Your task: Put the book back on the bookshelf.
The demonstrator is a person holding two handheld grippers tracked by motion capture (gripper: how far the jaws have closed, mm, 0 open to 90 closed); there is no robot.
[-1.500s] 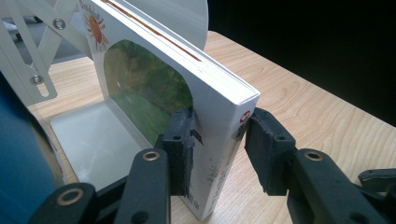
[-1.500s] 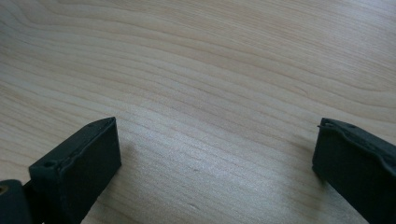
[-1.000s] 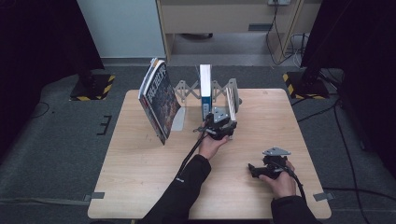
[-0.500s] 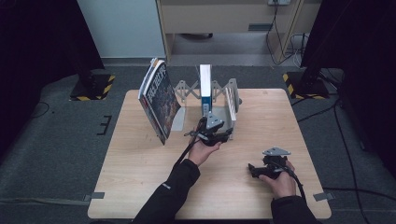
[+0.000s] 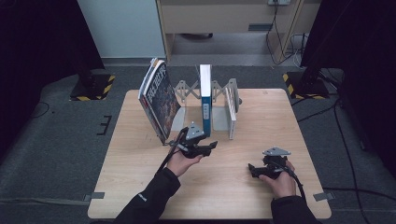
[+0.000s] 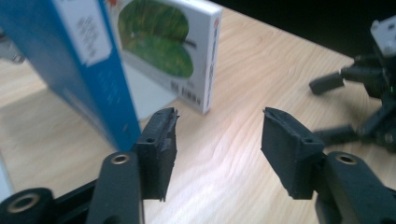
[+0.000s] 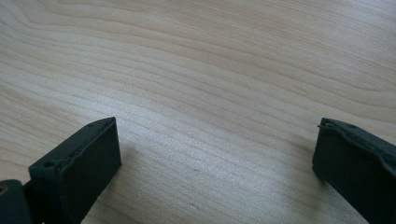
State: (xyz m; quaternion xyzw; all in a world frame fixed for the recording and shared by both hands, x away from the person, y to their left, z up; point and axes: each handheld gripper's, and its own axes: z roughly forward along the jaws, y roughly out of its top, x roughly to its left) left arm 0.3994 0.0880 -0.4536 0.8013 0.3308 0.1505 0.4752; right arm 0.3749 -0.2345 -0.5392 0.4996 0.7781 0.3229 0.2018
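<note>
Pulled back from the rack since a second ago, left gripper (image 5: 211, 145), now low over the table (image 5: 243, 196) and short of the blue book (image 5: 205, 100); right gripper (image 5: 254, 170) unmoved at the near right. Nearest first: right gripper resting by the front right of the table, jaws wide apart in its own view, nothing but bare wood grain between them. A little farther in, left gripper held in the left hand (image 5: 183, 161), jaws spread and empty, pointing toward the right side of the table. In the left gripper view, one black jaw just beside the lower front corner of the blue book (image 6: 77, 60), whether touching or a hair apart hard to say; the other jaw out over open wood, with the right gripper (image 6: 364, 93) blurred at the far right. Behind, standing upright in the rack (image 5: 187, 88), blue book spine toward the person, between grey dividers. Just past it, white book (image 5: 230, 108) also upright in the next slot; in the left gripper view its cover (image 6: 168, 46) with a green picture. Off to the left, magazine (image 5: 159, 100) tilted, leaning on the rack's left end, lower edge on the table.
</note>
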